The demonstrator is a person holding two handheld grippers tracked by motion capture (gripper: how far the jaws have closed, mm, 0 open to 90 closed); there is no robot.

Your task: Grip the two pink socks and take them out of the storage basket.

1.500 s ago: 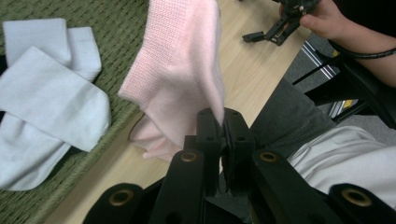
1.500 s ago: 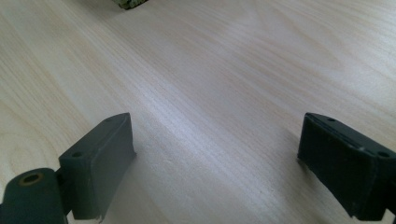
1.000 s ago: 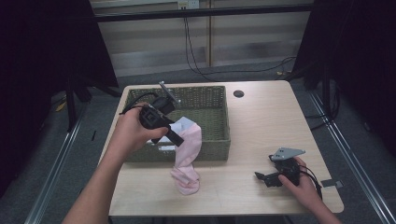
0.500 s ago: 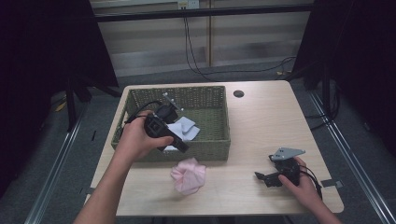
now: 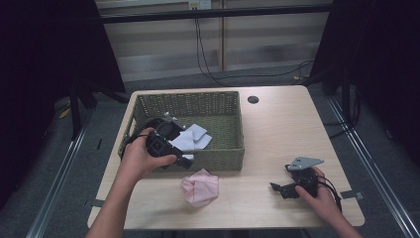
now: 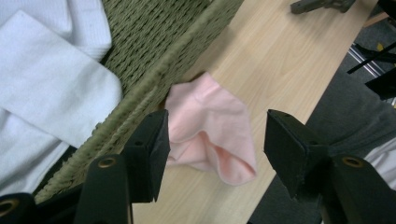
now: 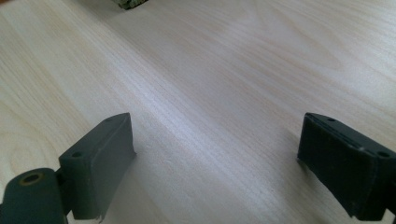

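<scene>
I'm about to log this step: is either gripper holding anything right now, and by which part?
Nothing is held. The left gripper is open above the basket's front wall, with the pink sock lying loose on the table. The right gripper is open over bare wood.

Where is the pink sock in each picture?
High view: the pink sock lies crumpled on the table, low and centre, just in front of the basket.
Left gripper view: the sock is mid-frame, seen between the open jaws, beside the basket wall.
Right gripper view: no sock here.
Shared landmark: the basket.
</scene>
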